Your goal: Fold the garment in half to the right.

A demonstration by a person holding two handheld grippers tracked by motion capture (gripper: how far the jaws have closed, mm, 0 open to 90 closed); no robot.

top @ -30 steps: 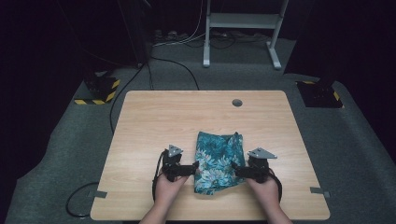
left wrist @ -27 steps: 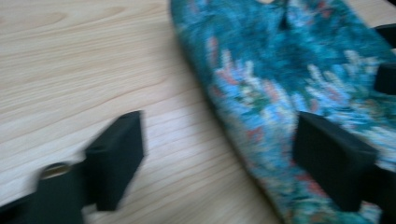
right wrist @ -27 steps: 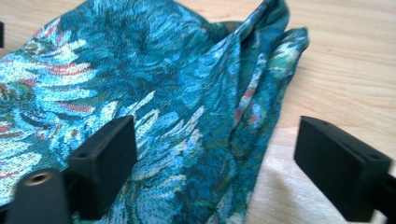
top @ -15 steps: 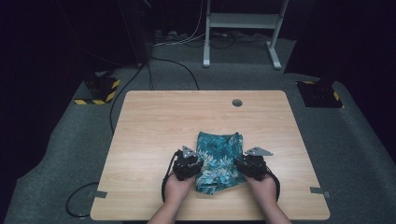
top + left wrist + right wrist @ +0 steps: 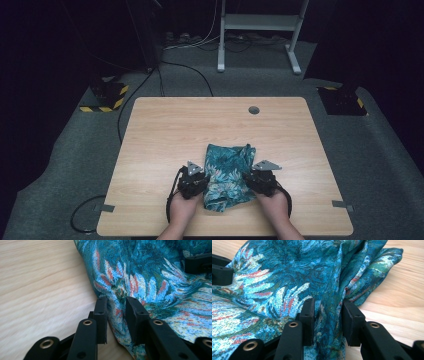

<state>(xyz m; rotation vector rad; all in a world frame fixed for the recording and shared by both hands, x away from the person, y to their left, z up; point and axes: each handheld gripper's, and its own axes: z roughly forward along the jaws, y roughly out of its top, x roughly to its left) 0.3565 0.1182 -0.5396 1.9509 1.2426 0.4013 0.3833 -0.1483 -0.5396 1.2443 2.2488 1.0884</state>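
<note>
High view puts the crumpled floral cloth (image 5: 227,175) on the near middle of the bench (image 5: 165,130), with the left gripper (image 5: 199,181) at its left edge and the right gripper (image 5: 254,180) at its right edge. Both sets of jaws have just been closing, each with a fold of the cloth's edge between them; they look pinched on it. The step in hand seems to be gripping both sides; next would call for lifting or drawing the cloth apart evenly, keeping both pinches firm.
</note>
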